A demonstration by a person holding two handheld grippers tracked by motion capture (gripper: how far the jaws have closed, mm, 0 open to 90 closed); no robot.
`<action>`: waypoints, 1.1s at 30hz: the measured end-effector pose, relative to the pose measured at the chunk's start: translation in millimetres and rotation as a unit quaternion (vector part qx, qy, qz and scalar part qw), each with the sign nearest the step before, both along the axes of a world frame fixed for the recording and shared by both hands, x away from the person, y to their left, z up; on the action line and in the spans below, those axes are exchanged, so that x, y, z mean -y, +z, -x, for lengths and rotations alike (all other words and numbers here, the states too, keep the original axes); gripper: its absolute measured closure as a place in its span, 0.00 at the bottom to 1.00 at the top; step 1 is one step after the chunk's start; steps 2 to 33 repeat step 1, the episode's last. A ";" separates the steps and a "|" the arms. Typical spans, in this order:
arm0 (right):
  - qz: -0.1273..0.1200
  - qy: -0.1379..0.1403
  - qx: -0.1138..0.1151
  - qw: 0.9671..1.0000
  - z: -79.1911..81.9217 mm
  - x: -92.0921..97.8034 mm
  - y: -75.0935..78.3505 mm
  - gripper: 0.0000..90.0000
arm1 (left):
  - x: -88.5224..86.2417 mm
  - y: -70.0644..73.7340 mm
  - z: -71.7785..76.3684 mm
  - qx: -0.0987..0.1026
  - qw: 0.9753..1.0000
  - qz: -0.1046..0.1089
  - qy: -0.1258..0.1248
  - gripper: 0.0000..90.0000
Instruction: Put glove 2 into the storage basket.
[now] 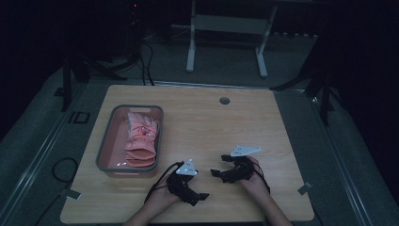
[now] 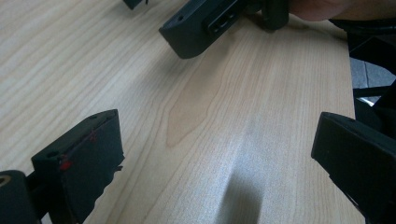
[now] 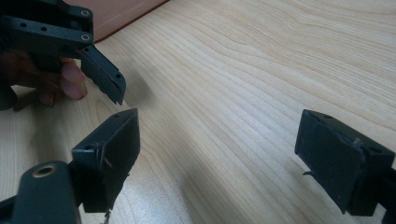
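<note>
We take the grey rectangular plastic bin [image 1: 105, 136] as our landmark, sitting on the light wooden table [image 1: 211, 122] at its left side. Inside the bin lies a pink knitted glove [image 1: 141, 138], fingers pointing to the bin's far end. Right of the bin's near corner we note the left black two-jaw gripper [image 1: 203, 196], held in a hand [image 1: 160, 200], low over bare wood. Further right of the bin is the right black two-jaw gripper [image 1: 218, 166], in the other hand [image 1: 254, 181], pointing back toward the bin. In each gripper view we see the jaws wide apart with only bare tabletop between them. A small round grommet hole [image 1: 224, 100] lies beyond the bin, toward the table's far edge.
</note>
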State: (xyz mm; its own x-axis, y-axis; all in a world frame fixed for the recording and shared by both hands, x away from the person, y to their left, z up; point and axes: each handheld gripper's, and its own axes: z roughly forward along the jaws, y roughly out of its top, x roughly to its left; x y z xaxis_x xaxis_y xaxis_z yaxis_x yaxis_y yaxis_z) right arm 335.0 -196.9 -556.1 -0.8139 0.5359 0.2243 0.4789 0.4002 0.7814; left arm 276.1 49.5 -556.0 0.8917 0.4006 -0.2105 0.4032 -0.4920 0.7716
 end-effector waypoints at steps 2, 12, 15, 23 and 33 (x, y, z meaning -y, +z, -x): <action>0.000 0.000 -0.002 1.000 -0.3 0.2 -0.1 0.16 | -0.1 0.3 0.1 0.000 1.000 0.000 -0.002 0.03; 0.000 0.000 -0.002 1.000 -0.3 0.2 -0.1 0.16 | -0.1 0.3 0.1 0.000 1.000 0.000 -0.002 0.03; 0.000 0.000 -0.002 1.000 -0.3 0.2 -0.1 0.16 | -0.1 0.3 0.1 0.000 1.000 0.000 -0.002 0.03; 0.000 0.000 -0.002 1.000 -0.3 0.2 -0.1 0.16 | -0.1 0.3 0.1 0.000 1.000 0.000 -0.002 0.03; 0.000 0.000 -0.002 1.000 -0.3 0.2 -0.1 0.16 | -0.1 0.3 0.1 0.000 1.000 0.000 -0.002 0.03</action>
